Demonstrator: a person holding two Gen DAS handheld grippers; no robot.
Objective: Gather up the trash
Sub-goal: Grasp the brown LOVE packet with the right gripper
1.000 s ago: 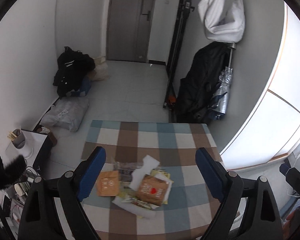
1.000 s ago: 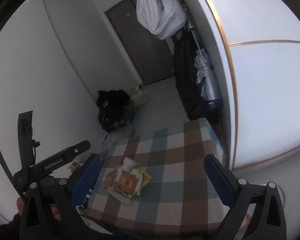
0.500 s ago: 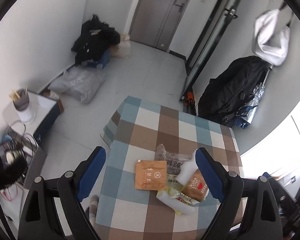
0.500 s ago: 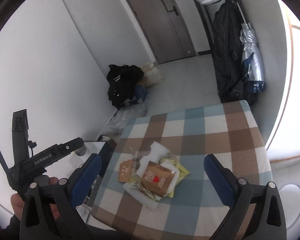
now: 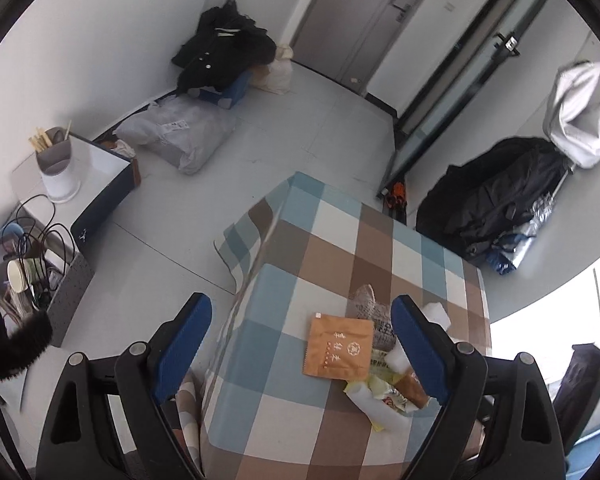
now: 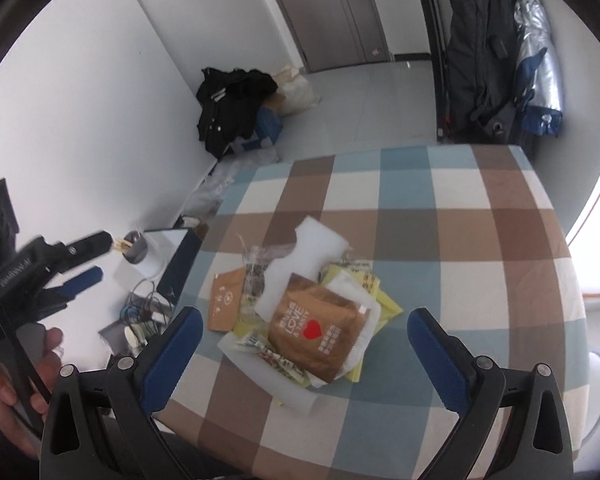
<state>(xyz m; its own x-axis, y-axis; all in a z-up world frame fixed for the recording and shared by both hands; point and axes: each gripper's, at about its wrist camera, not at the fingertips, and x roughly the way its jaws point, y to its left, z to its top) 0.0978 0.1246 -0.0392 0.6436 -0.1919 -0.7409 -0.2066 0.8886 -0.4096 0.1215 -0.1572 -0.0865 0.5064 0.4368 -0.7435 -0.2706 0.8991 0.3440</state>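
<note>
Both grippers, left gripper (image 5: 300, 344) and right gripper (image 6: 304, 340), hover with fingers wide open and empty over the trash pile (image 6: 300, 304) heaped mid checkered surface (image 6: 480, 216), apparently lined up for a first grab.
</note>
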